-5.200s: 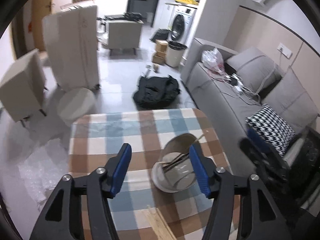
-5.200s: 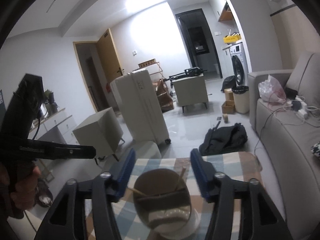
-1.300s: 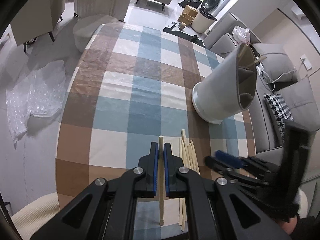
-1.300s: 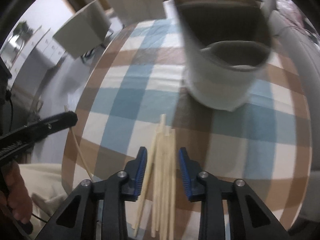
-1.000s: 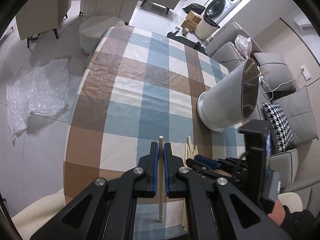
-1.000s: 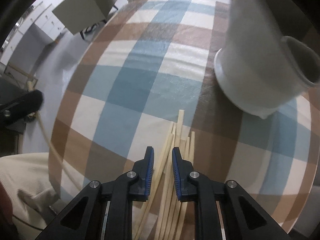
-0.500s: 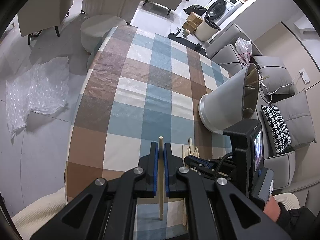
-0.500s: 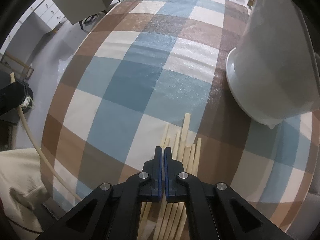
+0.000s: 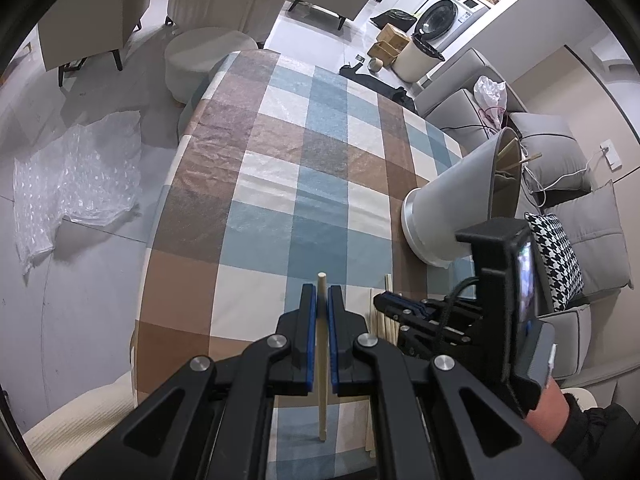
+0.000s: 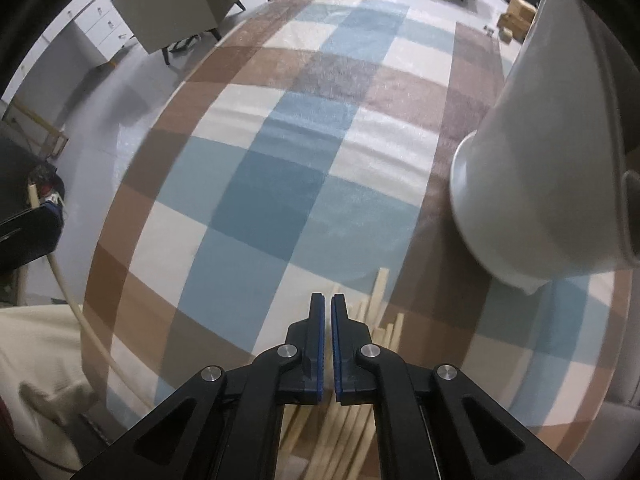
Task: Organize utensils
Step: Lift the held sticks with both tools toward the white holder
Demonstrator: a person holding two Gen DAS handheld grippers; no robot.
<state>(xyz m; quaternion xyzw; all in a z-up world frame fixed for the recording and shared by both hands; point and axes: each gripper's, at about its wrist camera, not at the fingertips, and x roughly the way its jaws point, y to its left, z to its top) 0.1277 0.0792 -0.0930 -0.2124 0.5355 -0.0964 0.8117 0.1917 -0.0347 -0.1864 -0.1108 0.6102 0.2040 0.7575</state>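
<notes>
One chopstick point(image 9: 322, 344) is clamped in the left tongs point(image 9: 322, 300), held clear of the counter point(image 9: 280, 184) — presumably ready for the grey holder point(image 9: 460, 200). The right tongs point(image 10: 327, 312) are pinched together low over the loose chopstick pile point(image 10: 380, 300); whether a stick sits between the pads I cannot tell. The holder stands near the pile with sticks already inside — right-hand rig partly screens it from the left.
</notes>
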